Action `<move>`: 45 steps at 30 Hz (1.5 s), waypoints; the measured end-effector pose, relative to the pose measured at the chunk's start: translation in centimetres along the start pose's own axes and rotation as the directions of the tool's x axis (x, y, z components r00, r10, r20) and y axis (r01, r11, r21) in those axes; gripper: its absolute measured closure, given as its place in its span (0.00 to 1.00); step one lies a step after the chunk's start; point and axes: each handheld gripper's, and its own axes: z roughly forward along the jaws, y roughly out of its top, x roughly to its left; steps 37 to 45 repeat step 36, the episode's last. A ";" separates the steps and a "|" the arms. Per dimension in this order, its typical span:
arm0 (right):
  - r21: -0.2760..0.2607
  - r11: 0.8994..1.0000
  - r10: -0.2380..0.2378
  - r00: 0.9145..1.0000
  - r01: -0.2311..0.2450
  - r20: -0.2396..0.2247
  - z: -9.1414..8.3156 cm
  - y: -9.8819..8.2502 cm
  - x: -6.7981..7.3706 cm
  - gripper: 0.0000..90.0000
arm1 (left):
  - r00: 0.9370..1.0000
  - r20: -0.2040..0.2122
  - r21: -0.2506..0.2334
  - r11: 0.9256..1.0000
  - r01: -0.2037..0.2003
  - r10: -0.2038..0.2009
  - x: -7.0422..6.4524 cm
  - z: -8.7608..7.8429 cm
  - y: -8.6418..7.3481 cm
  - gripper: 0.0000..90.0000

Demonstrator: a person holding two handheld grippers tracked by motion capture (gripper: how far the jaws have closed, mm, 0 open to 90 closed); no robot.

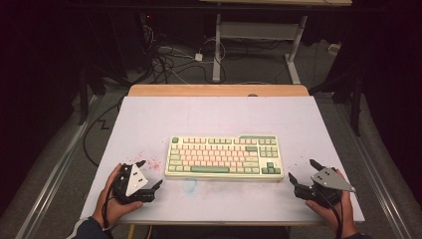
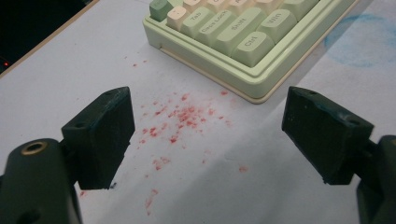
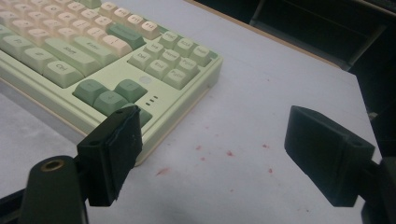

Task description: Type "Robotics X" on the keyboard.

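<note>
Both grippers are seen at the near edge of the table (image 1: 149,114), each held in a hand that comes in from below. At the near left the left gripper (image 1: 149,175) is held with its jaws spread wide and nothing between them; at the near right the right gripper (image 1: 301,172) is likewise held released, its jaws standing well apart and empty.

Between them, toward the middle of the table, the keyboard (image 1: 224,157) is laid flat, pale green with cream and darker green keys, its long side running left to right. Neither gripper is touching it. In the left gripper view the near left corner of the keyboard (image 2: 219,42), with its Ctrl and Shift keys, is seen just beyond the open jaws, and a scatter of red specks (image 2: 180,121) is marked on the table between the jaws. In the right gripper view the near right corner of the keyboard (image 3: 140,79), with the arrow keys, is seen close beside one jaw, and a few red specks (image 3: 229,153) are dotted on the bare surface.

The step in hand is judged to be the approach: both grippers are poised at the keyboard's two near corners. For the next move, each would likely need to be brought forward and inward until an edge of the keyboard is taken between the jaws, then closed evenly on both sides so that the board is not tilted.
</note>
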 end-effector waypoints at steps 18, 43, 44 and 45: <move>0.008 1.000 -0.007 1.000 0.007 0.002 0.3 -0.1 0.1 0.22 | 1.000 0.008 0.025 1.000 -0.005 0.005 -0.3 0.1 -0.3 0.18; -0.002 1.000 0.002 1.000 -0.002 -0.010 0.2 -0.1 0.1 0.22 | 1.000 0.004 0.046 0.999 -0.010 0.010 -0.1 0.3 -0.4 0.18; -0.002 1.000 0.002 1.000 -0.002 -0.010 0.2 -0.1 0.1 0.22 | 1.000 0.004 0.046 0.999 -0.010 0.010 -0.1 0.3 -0.4 0.18; -0.002 1.000 0.002 1.000 -0.002 -0.010 0.2 -0.1 0.1 0.22 | 1.000 0.004 0.046 0.999 -0.010 0.010 -0.1 0.3 -0.4 0.18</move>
